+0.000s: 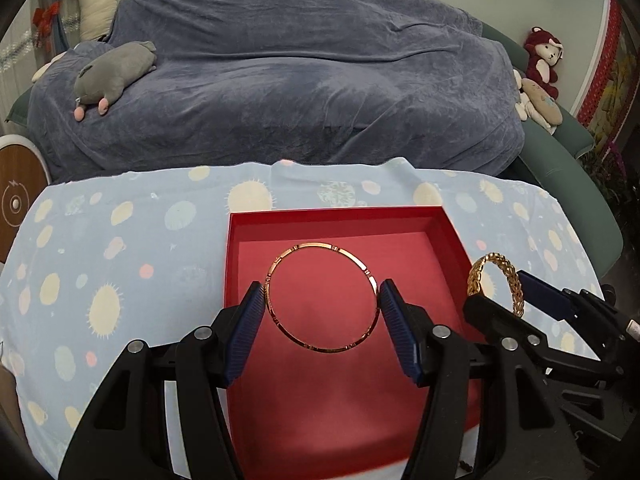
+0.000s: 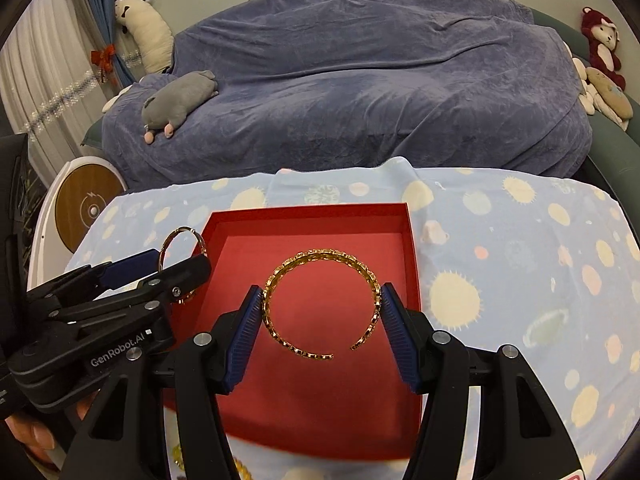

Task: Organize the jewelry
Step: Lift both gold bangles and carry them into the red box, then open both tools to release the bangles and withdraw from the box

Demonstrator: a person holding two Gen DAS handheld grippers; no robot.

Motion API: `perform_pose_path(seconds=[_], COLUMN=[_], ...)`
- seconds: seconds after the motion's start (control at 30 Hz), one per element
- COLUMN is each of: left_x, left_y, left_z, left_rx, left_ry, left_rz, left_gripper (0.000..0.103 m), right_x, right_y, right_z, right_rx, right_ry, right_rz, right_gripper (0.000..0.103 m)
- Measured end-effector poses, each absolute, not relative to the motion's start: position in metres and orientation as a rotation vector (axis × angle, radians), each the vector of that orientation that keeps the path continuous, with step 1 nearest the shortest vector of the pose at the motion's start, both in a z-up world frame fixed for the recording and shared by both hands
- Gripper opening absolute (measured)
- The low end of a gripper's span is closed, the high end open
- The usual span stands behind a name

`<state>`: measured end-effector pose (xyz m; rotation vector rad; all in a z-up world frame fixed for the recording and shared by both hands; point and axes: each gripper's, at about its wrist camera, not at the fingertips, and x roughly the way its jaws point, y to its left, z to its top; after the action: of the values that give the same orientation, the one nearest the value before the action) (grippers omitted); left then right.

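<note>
My left gripper (image 1: 322, 300) is shut on a thin rose-gold bangle (image 1: 360, 264), held flat above the open red box (image 1: 336, 214). My right gripper (image 2: 323, 304) is shut on a gold chain-link cuff bracelet (image 2: 320, 258), also held above the red box (image 2: 308, 210). In the left wrist view the right gripper (image 1: 500, 292) with the cuff (image 1: 500, 260) stands at the box's right edge. In the right wrist view the left gripper (image 2: 172, 264) with the bangle (image 2: 168, 242) stands at the box's left edge. The box floor looks bare.
The box sits on a table with a light blue patterned cloth (image 1: 120, 240). More gold jewelry (image 2: 178, 456) lies on the cloth near the front edge. Behind the table is a sofa under a blue blanket (image 1: 300, 80) with plush toys (image 1: 112, 72). A round device (image 2: 88, 204) stands left.
</note>
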<state>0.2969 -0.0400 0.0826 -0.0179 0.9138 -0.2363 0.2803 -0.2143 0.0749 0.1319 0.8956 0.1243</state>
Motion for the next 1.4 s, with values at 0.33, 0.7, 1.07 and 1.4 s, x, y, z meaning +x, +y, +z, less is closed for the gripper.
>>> perform_pose_path(seconds=[0.33, 0.7, 1.07, 1.4], left_x=[0.361, 0.373, 0.335, 0.246], left_y=[-0.04, -0.037, -0.032, -0.017], left_z=[0.024, 0.009, 0.057, 0.092], left_rx=[-0.004, -0.044, -0.067, -0.063], left_ry=[1.036, 1.064, 0.974, 0.92], left_rz=[-0.207, -0.176, -0.211, -0.212], left_gripper=[0.057, 0.065, 0.074, 0.074], right_x=[0.354, 0.365, 0.319, 0.215], right_y=[-0.21, -0.212, -0.221, -0.224], right_z=[0.021, 0.007, 0.055, 0.086], right_rx=[0.088, 0.078, 0.082, 0.105], right_ry=[1.011, 1.028, 0.941, 0.889], right_rz=[0.122, 0.103, 0.113, 0.098], right_gripper=[0.057, 0.058, 0.059, 0.06])
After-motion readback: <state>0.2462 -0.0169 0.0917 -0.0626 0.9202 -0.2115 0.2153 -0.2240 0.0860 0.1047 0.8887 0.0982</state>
